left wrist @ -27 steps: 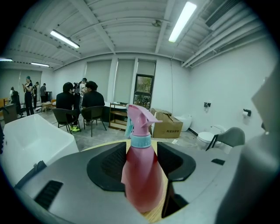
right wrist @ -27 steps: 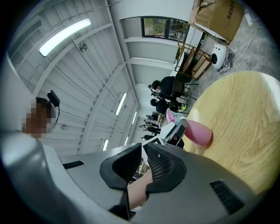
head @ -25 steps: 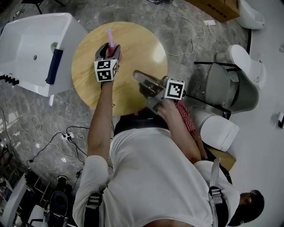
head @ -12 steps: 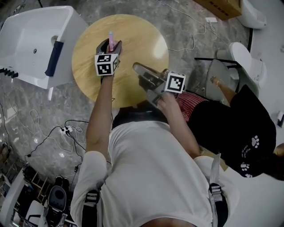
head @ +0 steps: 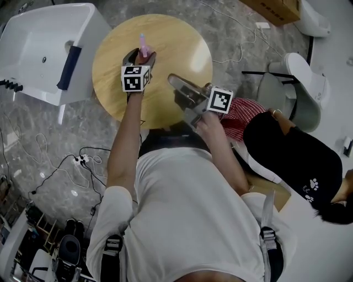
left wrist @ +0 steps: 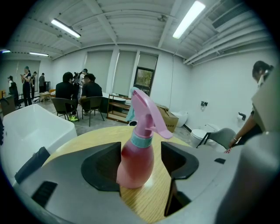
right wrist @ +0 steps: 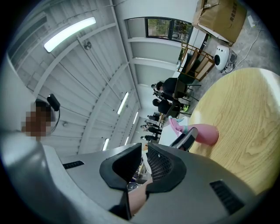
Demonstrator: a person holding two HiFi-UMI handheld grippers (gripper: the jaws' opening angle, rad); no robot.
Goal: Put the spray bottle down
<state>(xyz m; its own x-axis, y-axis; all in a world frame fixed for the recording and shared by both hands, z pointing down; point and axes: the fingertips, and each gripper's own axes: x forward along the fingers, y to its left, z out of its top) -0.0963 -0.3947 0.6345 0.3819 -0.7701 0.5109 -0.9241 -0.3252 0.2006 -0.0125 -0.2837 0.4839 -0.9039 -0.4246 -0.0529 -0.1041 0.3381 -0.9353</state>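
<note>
A pink spray bottle (head: 143, 46) (left wrist: 136, 157) stands upright on the round wooden table (head: 182, 44), its base on the wood. My left gripper (head: 142, 55) (left wrist: 141, 159) is open around it: the left jaw is against the bottle's side and a strip of wood shows between the bottle and the right jaw. My right gripper (head: 172, 81) (right wrist: 146, 153) hovers over the table's near right part, shut and holding nothing. In the right gripper view the bottle (right wrist: 204, 134) shows lying sideways in the picture beside the left gripper.
A white basin unit (head: 44, 49) stands left of the table. A person in black (head: 292, 148) bends close at the right, by a grey chair (head: 300, 104). Cables (head: 83, 162) lie on the floor at the left. A cardboard box (head: 276, 8) is at the back.
The left gripper and bottle have shifted a little farther across the table. A person in black has come in at the right and moved nearer. The right gripper has hardly moved.
</note>
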